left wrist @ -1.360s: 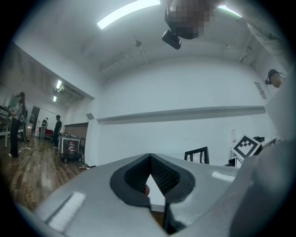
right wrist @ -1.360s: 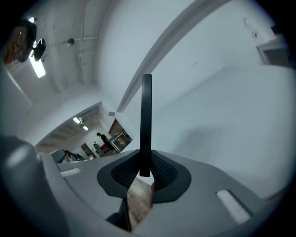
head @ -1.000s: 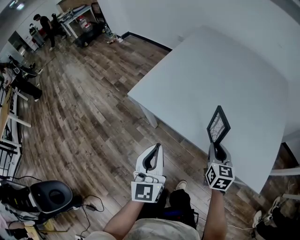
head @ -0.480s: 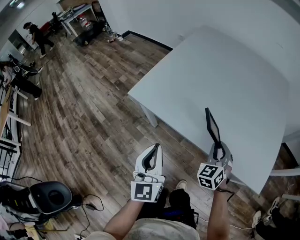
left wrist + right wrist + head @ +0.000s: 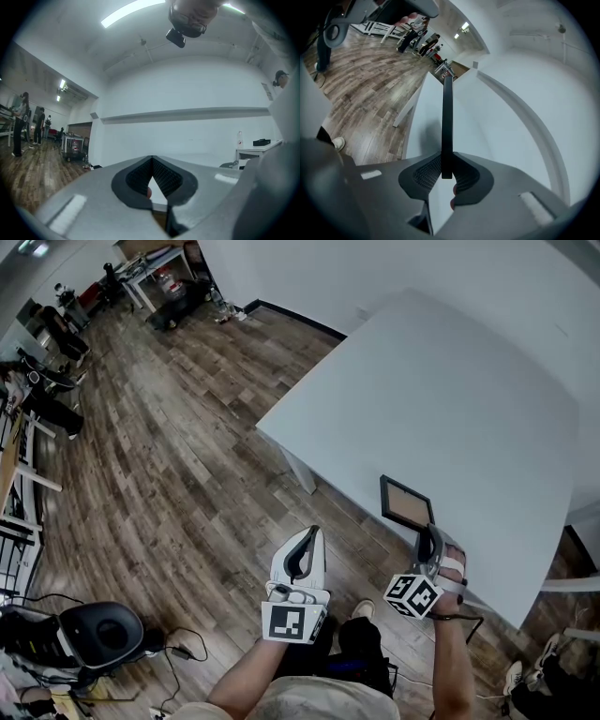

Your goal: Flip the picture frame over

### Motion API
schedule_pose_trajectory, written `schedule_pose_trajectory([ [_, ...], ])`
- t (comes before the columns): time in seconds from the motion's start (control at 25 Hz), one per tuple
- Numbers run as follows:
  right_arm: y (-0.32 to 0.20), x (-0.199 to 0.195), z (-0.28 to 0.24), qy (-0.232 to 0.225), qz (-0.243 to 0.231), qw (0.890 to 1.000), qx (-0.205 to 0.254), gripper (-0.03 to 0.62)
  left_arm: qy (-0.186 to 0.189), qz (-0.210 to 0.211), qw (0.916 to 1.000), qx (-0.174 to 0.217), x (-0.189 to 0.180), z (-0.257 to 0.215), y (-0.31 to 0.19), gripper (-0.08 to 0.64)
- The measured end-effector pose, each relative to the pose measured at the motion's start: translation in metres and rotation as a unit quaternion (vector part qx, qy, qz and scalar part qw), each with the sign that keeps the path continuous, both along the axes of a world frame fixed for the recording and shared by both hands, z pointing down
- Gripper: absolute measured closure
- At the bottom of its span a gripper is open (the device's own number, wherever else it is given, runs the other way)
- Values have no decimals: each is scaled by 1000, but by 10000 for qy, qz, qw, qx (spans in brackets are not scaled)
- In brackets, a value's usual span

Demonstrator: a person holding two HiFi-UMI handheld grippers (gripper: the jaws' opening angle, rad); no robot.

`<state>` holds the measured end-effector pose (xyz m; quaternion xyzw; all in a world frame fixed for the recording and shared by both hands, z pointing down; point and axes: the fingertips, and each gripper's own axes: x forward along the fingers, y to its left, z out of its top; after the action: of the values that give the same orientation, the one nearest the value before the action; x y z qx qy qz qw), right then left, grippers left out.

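Note:
The picture frame (image 5: pixel 407 504) is black-edged and shows a brown panel facing up. It lies nearly flat over the near edge of the white table (image 5: pixel 450 399); I cannot tell whether it touches the top. My right gripper (image 5: pixel 427 538) is shut on the frame's near edge. In the right gripper view the frame (image 5: pixel 447 126) runs edge-on, clamped between the pads of the right gripper (image 5: pixel 446 171), and casts a shadow on the table. My left gripper (image 5: pixel 312 535) hovers over the floor left of the table, shut and empty; its tips (image 5: pixel 151 161) meet.
The table's near corner and leg (image 5: pixel 300 474) stand over the wooden floor (image 5: pixel 187 474). A black and white seat-like object (image 5: pixel 103 634) and cables lie at the lower left. People (image 5: pixel 66 329) and furniture are far off at the top left.
The right gripper rolled and sank toward the table, bringing the frame from standing upright to nearly flat with the brown side up. The left gripper stayed still.

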<state>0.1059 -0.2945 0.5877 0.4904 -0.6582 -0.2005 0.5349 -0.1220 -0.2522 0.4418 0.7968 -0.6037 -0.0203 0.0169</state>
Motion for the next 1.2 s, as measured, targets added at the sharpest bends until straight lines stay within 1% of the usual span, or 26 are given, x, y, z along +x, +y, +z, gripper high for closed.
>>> schedule_pose_trajectory([
  [0.28,-1,-1,11,625,-318,9974,-133,497,8,13,10000,-75,4,7,1,560],
  [0.52,6,-5,30,1217,-494,9899,-530,494,-107,28,9997,-229,5,11,6,560],
  [0.68,9,-5,38,1351,-549,9866,-727,492,27,-31,9999,-109,6,7,4,560],
  [0.8,12,-5,47,1442,-574,9837,-912,489,-79,7,9996,-259,6,15,7,560],
  [1.08,13,-4,58,1507,-590,9800,-1162,486,-43,-11,9996,-278,6,19,8,560],
  [1.2,14,-3,58,1515,-525,9792,-1243,491,-120,18,9993,-359,7,22,12,560],
])
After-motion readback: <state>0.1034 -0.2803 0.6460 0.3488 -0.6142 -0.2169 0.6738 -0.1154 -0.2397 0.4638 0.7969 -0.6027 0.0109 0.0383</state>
